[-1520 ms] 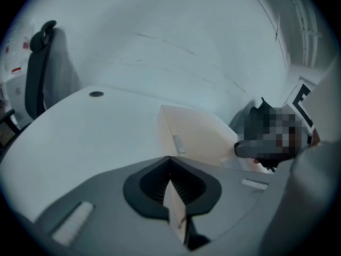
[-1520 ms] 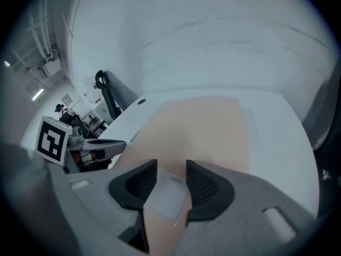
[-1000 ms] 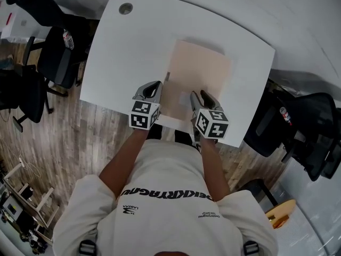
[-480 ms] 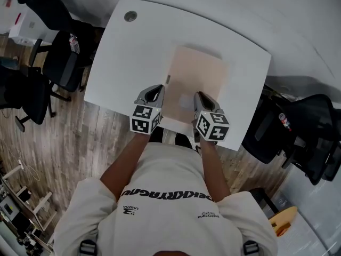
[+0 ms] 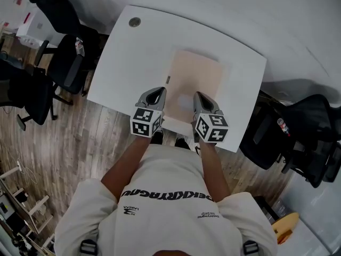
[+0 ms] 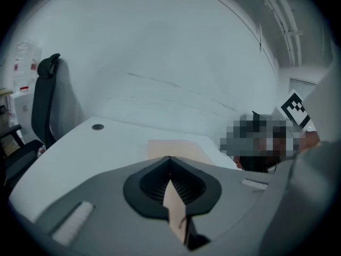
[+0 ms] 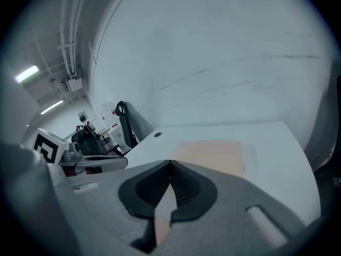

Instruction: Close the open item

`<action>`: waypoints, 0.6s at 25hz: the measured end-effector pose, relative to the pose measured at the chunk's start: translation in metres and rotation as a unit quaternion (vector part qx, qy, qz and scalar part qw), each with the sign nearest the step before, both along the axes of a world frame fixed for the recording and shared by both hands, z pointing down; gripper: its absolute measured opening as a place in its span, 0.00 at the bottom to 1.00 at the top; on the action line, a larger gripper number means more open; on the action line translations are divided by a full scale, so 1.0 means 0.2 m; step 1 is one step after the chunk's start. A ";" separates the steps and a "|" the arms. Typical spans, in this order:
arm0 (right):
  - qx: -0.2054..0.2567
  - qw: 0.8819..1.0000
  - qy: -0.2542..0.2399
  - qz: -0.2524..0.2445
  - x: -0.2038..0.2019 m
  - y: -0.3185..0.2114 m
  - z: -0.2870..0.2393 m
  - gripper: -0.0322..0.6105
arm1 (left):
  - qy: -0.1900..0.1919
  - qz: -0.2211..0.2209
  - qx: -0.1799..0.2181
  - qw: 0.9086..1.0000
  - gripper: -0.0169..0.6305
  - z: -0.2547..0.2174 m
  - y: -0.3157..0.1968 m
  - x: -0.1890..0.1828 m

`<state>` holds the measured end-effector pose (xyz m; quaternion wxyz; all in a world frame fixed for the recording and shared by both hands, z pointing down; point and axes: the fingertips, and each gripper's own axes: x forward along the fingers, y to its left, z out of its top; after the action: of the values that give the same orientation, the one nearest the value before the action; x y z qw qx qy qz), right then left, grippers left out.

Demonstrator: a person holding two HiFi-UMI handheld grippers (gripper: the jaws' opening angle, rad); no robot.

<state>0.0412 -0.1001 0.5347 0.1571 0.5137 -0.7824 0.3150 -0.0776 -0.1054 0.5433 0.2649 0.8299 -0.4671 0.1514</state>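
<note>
The right gripper has clamped shut on the lower edge of the pale beige flat folder. The left gripper pinches it too. Grasp done; next, probably lift and fold the cover over.

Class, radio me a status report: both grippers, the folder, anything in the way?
Left gripper shut on folder, near edge. Right gripper likewise. It lies flat on table. Nothing in the way.
</note>
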 end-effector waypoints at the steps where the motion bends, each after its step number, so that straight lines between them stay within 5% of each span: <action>1: 0.005 1.000 0.000 -0.002 0.00 0.01 -0.02 0.05 | 0.001 -0.001 0.004 1.000 0.03 -0.02 0.01 0.00; 15: 0.076 0.997 -0.006 -0.008 -0.02 0.06 -0.23 0.05 | -0.001 -0.011 0.068 0.998 0.03 -0.29 0.10 0.04</action>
<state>0.0376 -0.0879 0.4892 0.1155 0.5159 -0.8093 0.2559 -0.0690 -0.0853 0.4848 0.2093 0.8405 -0.4859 0.1168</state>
